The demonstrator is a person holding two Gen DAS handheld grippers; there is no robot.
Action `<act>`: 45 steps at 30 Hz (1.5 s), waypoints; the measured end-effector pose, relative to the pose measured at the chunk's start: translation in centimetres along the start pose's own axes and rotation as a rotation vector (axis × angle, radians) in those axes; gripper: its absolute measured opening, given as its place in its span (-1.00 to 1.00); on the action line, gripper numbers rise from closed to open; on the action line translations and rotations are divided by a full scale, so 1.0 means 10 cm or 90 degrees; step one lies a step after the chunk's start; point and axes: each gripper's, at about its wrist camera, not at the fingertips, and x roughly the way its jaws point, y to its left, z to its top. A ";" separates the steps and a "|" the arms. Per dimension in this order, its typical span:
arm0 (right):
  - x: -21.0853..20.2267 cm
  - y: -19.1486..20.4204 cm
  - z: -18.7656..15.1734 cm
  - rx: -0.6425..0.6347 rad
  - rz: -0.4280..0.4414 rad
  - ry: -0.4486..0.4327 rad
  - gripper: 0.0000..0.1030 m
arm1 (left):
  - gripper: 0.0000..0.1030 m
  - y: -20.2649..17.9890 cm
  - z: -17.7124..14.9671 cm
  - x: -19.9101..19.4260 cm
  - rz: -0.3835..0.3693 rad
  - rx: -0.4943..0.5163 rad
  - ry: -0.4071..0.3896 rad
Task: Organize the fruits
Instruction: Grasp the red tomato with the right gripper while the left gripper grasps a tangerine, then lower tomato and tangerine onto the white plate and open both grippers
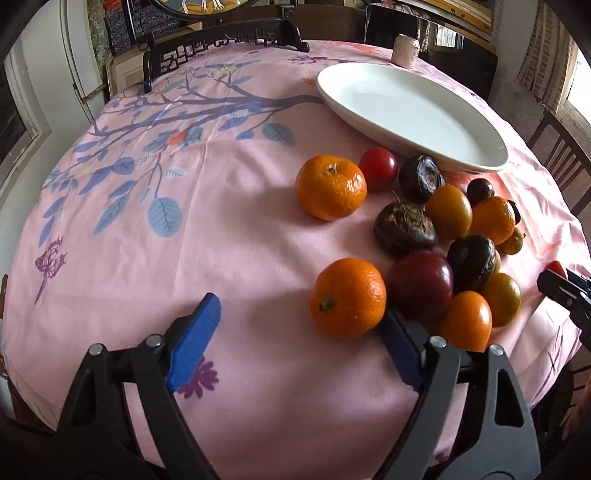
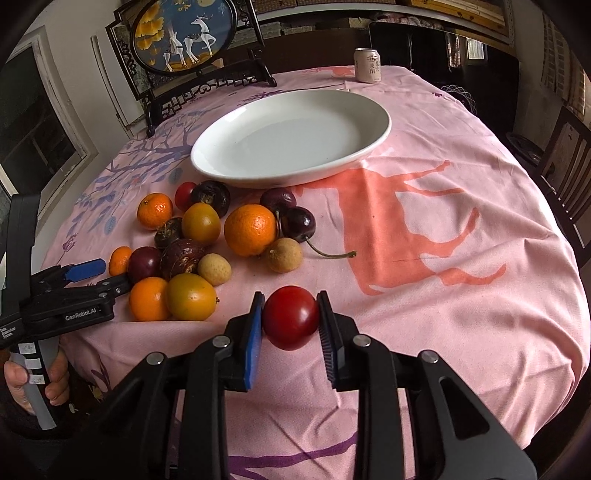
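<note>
Fruits sit in a loose pile (image 2: 207, 240) on a round table under a pink tablecloth (image 2: 443, 229) printed with a blue-leafed branch and a coral deer shape. Beyond the pile lies a large white oval plate (image 2: 373, 110), with nothing in it, its near rim just beside the farthest fruits. At the far edge of the table stand a framed round panel painted with deer (image 2: 184, 33) and a pale drink can (image 2: 367, 65).

The left gripper (image 1: 301, 325) points down at the near side of the pile, its blue pads (image 1: 195, 339) set wide apart. A mandarin (image 1: 347, 297) lies between them, against the right-hand pad and clear of the other, so it is not gripped. In the right wrist view a hand (image 2: 35, 376) shows around that gripper's handle.

The right gripper (image 2: 290, 319) has its jaws narrowed on a red tomato-like fruit (image 2: 291, 317), both pads pressing its sides, near the front of the table and apart from the pile.

Within the pile, a second mandarin (image 1: 330, 186) rests toward the plate, next to a small red fruit (image 1: 378, 168). Dark wrinkled fruits (image 1: 404, 229), smooth orange-yellow ones (image 2: 201, 223), a dark plum-like fruit (image 1: 421, 284) and two small tan longan-like fruits (image 2: 284, 254) crowd together. A dark cherry with a long stem (image 2: 299, 223) lies at the right side of the pile in the right wrist view.
</note>
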 end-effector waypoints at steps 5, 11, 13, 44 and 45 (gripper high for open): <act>-0.06 0.01 -0.01 0.001 0.004 -0.009 -0.44 | -0.34 -0.11 0.02 -0.09 -0.036 0.014 -0.010; -0.12 0.01 0.09 -0.007 0.017 -0.027 -0.44 | -0.34 -0.04 0.08 -0.38 -0.055 0.000 -0.043; -0.11 -0.01 0.13 -0.002 0.021 -0.032 -0.44 | -0.34 -0.03 0.16 -0.48 -0.060 0.001 -0.054; 1.00 -0.23 2.39 -0.099 -0.029 0.005 0.05 | 0.48 -0.44 2.57 0.60 -0.091 -0.018 0.020; 0.86 -0.21 2.33 -0.100 -0.029 -0.002 0.09 | 0.55 -0.38 2.47 0.43 -0.087 -0.015 0.004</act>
